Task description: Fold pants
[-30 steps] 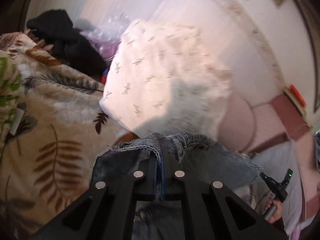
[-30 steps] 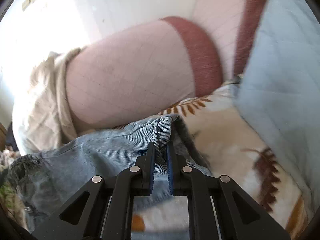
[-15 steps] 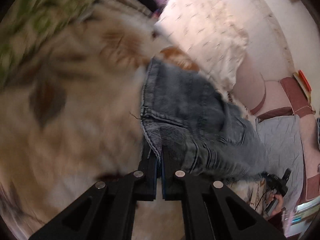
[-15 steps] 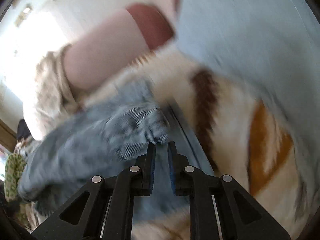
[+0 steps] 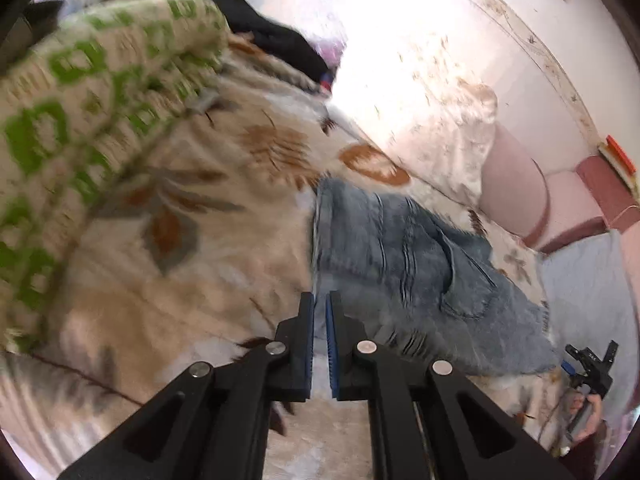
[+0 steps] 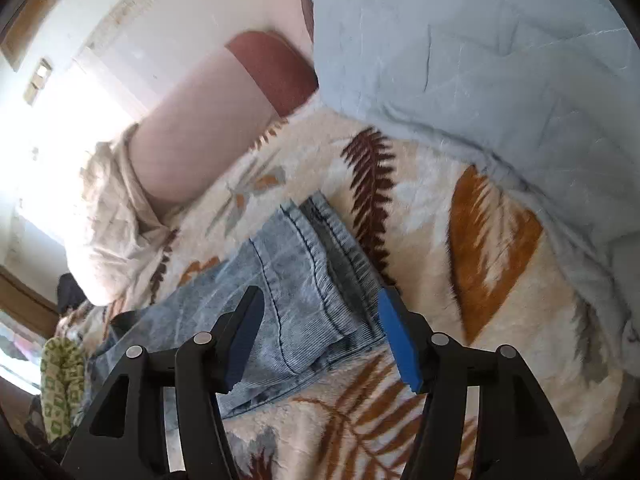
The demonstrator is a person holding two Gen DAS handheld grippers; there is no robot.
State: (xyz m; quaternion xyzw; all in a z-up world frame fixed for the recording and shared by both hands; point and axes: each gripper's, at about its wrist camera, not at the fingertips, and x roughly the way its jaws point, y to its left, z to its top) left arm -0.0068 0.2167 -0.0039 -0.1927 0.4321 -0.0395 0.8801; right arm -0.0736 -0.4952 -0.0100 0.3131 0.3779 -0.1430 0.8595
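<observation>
- Pants [image 6: 288, 280] lie folded on the blanket [image 6: 460, 364]; bare blanket right of my right gripper [image 6: 318, 320].
- Its jaws just opened, clear of denim.
- My left gripper [image 5: 319, 308] is angled down, nearly closed, empty.

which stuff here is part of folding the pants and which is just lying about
Part of the job:
- jeans
- right claw, open over the jeans
- left claw, nearly shut, at the jeans' edge

Just lying about:
- leaf-print blanket
- light blue quilt
- pink bolster
- green-patterned cloth
- black garment
</observation>
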